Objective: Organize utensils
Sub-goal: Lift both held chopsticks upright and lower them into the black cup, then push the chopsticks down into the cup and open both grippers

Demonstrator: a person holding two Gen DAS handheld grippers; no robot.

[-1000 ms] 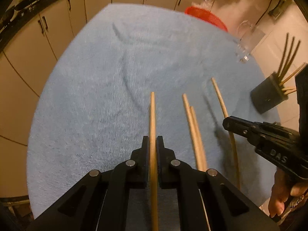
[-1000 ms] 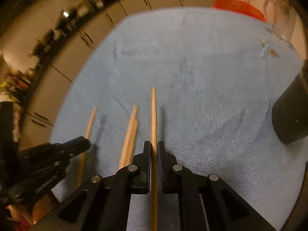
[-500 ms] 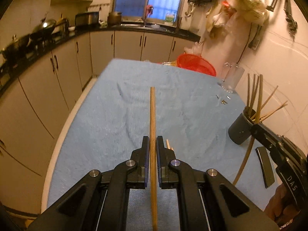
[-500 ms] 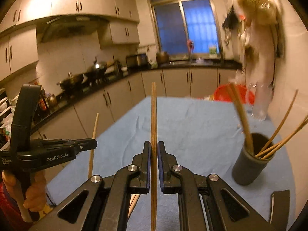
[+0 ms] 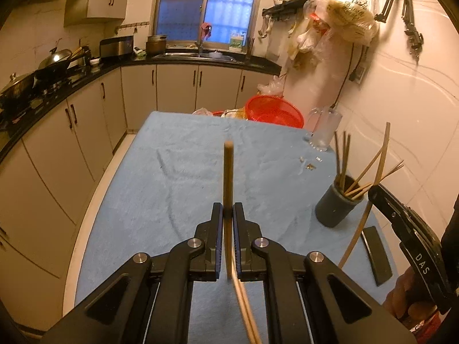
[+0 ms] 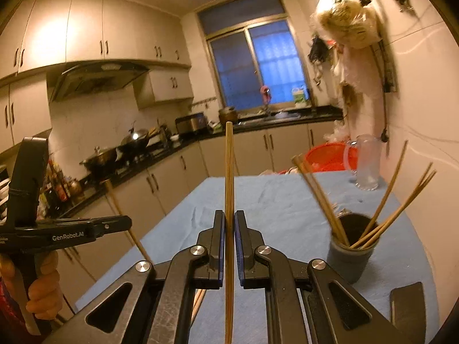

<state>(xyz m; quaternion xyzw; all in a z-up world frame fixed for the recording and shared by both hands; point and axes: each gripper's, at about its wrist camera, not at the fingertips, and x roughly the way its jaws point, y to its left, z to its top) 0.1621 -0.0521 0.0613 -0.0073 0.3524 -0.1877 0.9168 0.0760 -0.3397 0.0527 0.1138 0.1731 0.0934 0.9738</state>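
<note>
My left gripper (image 5: 228, 210) is shut on a wooden chopstick (image 5: 228, 172) that juts forward above the blue towel (image 5: 172, 177). In the right wrist view my right gripper (image 6: 229, 219) is shut on another chopstick (image 6: 229, 172), held nearly upright. A dark round holder (image 6: 351, 255) with several chopsticks leaning in it stands on the towel just to its right. From the left wrist view, the right gripper (image 5: 374, 192) hovers beside the holder (image 5: 337, 205), its chopstick (image 5: 373, 172) next to the rim. The left gripper (image 6: 126, 224) shows at the left edge. Loose chopsticks (image 5: 246, 315) lie on the towel below.
A flat black object (image 6: 407, 306) lies on the towel in front of the holder. At the far end stand a glass mug (image 5: 324, 129) and a red basket (image 5: 275, 111), with small scraps (image 5: 308, 163) near the mug. A wall runs along the right, cabinets along the left.
Both grippers have risen off the towel with their chopsticks and tipped upward, so the kitchen fills the views. The right gripper has moved toward the dark holder.
</note>
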